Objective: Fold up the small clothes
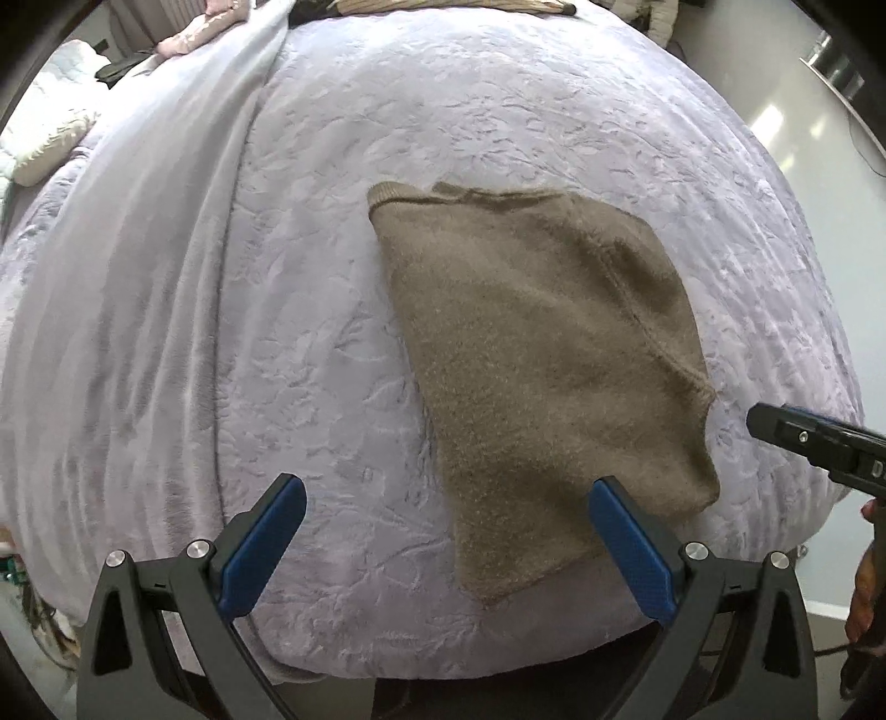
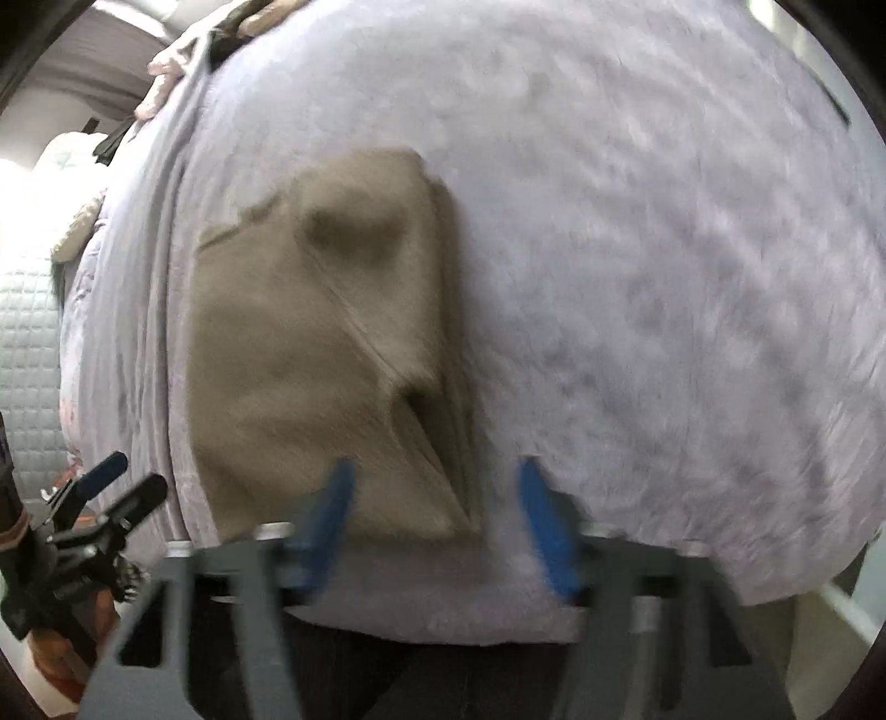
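Note:
A tan fuzzy knit garment [image 1: 542, 343] lies folded flat on the lavender embossed bedspread [image 1: 310, 288], near the bed's front edge. My left gripper [image 1: 447, 484] hangs above it, open wide; its right finger is over the garment's near edge and nothing sits between the pads. In the right wrist view, which is blurred, the garment [image 2: 310, 343] shows stacked layers along its right side. My right gripper [image 2: 436, 465] is open above the garment's near right corner, pads off the cloth. Each gripper also shows in the other's view: the right gripper [image 1: 819, 443] and the left gripper [image 2: 111, 487].
A smooth grey blanket [image 1: 138, 310] covers the bed's left part. A white quilted pillow [image 1: 44, 138] and pink cloth [image 1: 188, 39] lie at the far left. The bed's front edge [image 1: 443, 659] runs just below the grippers. Pale floor [image 1: 797, 127] is to the right.

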`<state>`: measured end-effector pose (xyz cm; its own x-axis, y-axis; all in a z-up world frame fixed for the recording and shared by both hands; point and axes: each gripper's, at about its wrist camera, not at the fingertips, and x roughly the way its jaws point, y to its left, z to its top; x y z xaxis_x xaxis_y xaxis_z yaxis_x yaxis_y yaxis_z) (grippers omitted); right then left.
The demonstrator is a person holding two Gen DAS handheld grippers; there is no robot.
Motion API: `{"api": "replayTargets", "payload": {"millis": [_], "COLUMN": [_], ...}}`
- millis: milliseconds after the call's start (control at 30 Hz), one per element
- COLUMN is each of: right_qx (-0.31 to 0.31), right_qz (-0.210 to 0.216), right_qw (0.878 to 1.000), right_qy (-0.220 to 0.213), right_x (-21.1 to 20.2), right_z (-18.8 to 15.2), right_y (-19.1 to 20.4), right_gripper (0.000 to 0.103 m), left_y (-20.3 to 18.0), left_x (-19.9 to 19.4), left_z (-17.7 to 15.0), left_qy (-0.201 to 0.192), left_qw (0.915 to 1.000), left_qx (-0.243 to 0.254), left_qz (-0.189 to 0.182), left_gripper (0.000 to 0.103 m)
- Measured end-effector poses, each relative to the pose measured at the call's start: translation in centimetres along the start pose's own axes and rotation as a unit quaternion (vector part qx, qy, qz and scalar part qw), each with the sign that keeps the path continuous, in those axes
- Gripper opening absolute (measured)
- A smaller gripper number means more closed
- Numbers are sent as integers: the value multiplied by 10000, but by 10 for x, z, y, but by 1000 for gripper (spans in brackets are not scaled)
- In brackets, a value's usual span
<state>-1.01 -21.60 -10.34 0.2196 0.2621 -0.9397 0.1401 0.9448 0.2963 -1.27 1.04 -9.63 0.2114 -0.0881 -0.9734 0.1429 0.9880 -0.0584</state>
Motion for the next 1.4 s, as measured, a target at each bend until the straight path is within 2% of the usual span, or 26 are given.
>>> {"api": "replayTargets", "payload": {"millis": [33,67,133,167,200,600,1400], "right_qx": [-183,-320,-514,-601,-669,-590,-532], "right_qz": [-112,-247,-411,-434,-456,-685,-878], "right_qw": [9997,9990,9974,9967,9962,9959,9947], "right_qy": [-106,-183,-310,-336,-320,4,76], "right_x": [-5,-9,-14,-14,-15,-12,-11], "right_z": [5,8,13,13,15,11,10], "right_y": [12,21,32,37,43,49,46], "right_gripper": [75,81,84,90,103,103,103], "left_y": [-1,-1,-3,-4,-5,-3,-5], "left_x": [-2,-4,-6,-7,-8,-9,-6], "left_z": [1,3,5,6,6,9,6], "left_qy": [-3,1,-6,-8,-10,108,218], "left_qw": [10000,10000,9999,9999,9999,9995,9993], "left_qx": [-36,-71,-100,-101,-94,-237,-160], "left_qz": [40,60,96,120,125,162,265], "left_gripper": [103,103,103,103,103,103,103]}}
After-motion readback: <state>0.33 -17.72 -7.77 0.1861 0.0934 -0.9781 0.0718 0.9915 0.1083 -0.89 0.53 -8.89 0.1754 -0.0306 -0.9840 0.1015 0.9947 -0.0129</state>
